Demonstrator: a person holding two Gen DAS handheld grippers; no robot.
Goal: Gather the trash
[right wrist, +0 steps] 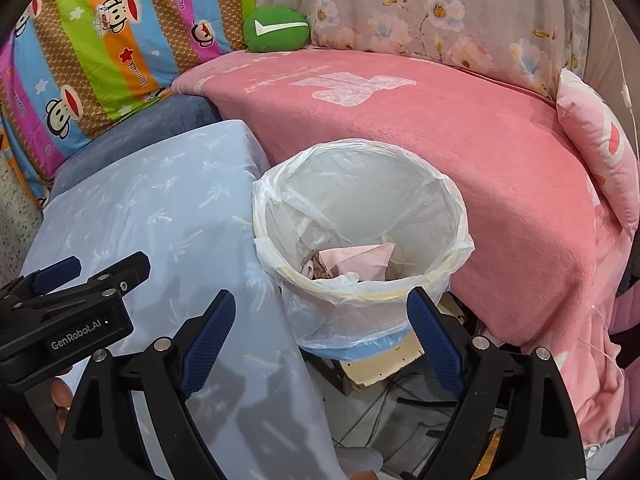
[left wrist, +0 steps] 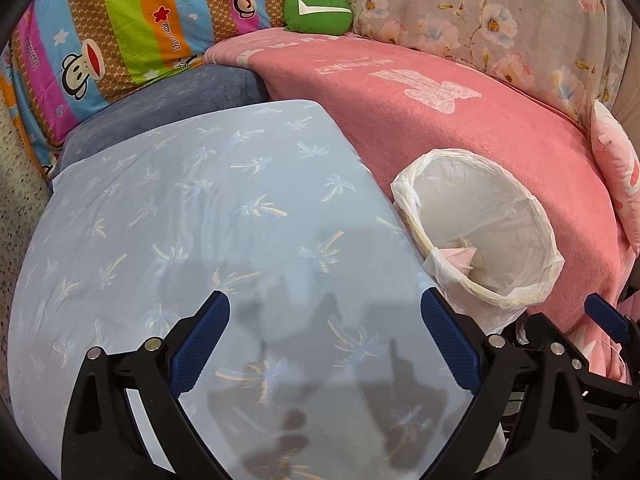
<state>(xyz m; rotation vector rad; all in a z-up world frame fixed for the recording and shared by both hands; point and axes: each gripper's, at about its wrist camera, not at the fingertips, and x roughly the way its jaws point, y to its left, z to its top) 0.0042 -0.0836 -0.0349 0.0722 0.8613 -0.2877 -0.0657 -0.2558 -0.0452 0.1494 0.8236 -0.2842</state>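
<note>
A trash bin lined with a white plastic bag (right wrist: 452, 200) stands between the light blue table and the pink sofa; it also shows in the left wrist view (left wrist: 536, 216). Pink crumpled paper (right wrist: 360, 262) and other scraps lie inside it, and the paper shows in the left wrist view (left wrist: 460, 258). My left gripper (left wrist: 326, 308) is open and empty over the light blue tablecloth (left wrist: 200, 208); it appears in the right wrist view (right wrist: 76, 276). My right gripper (right wrist: 320, 308) is open and empty, just in front of the bin's near rim.
A pink blanket (right wrist: 440, 128) covers the sofa behind the bin. A green cushion (right wrist: 276, 30), a striped monkey-print quilt (right wrist: 100, 40) and a floral cover (right wrist: 440, 8) lie at the back. A pink pillow (right wrist: 600, 148) is at the right. Cables and a board (right wrist: 384, 368) lie on the floor under the bin.
</note>
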